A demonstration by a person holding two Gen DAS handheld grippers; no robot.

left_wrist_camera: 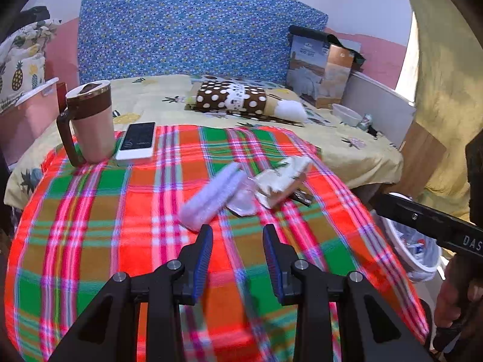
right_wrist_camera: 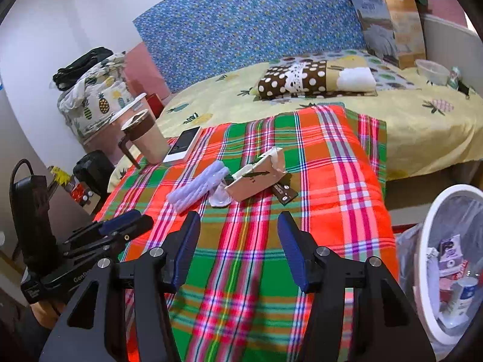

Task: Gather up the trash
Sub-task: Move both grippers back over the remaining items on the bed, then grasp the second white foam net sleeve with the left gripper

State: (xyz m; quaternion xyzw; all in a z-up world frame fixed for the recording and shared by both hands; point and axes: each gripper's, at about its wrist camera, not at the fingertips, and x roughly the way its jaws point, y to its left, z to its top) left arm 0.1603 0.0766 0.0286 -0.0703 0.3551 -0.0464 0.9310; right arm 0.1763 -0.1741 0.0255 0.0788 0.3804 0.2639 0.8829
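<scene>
Left wrist view: the left gripper (left_wrist_camera: 237, 232) hangs over a bright plaid blanket (left_wrist_camera: 105, 226), its blue-padded jaws parted with nothing between them. Just beyond its tips, near the blanket's middle, lies a small cluster of trash: a pale lilac roll (left_wrist_camera: 211, 196) on the left, a clear plastic piece (left_wrist_camera: 244, 200) touching it, a torn cardboard box (left_wrist_camera: 282, 181) to the right, and a dark wrapper (left_wrist_camera: 302, 196) poking out from under the box.

Right wrist view: the right gripper (right_wrist_camera: 239, 220) also hovers above the blanket, jaws released and empty, with the same cluster a little farther ahead. The left gripper shows at the left edge of this view.

At the far left of the blanket stand a lidded mug (left_wrist_camera: 90, 120) with a dark handle and, just beside it, a flat phone (left_wrist_camera: 137, 141). The blanket covers the near part of a bed with a yellow pineapple-print sheet (left_wrist_camera: 347, 141). A polka-dot pillow (left_wrist_camera: 232, 98) lies farther back, before a blue patterned headboard (left_wrist_camera: 196, 27). To the right, beside the bed and lower down, sits a white bin (right_wrist_camera: 428, 241) lined with a clear bag, already holding some packaging.
</scene>
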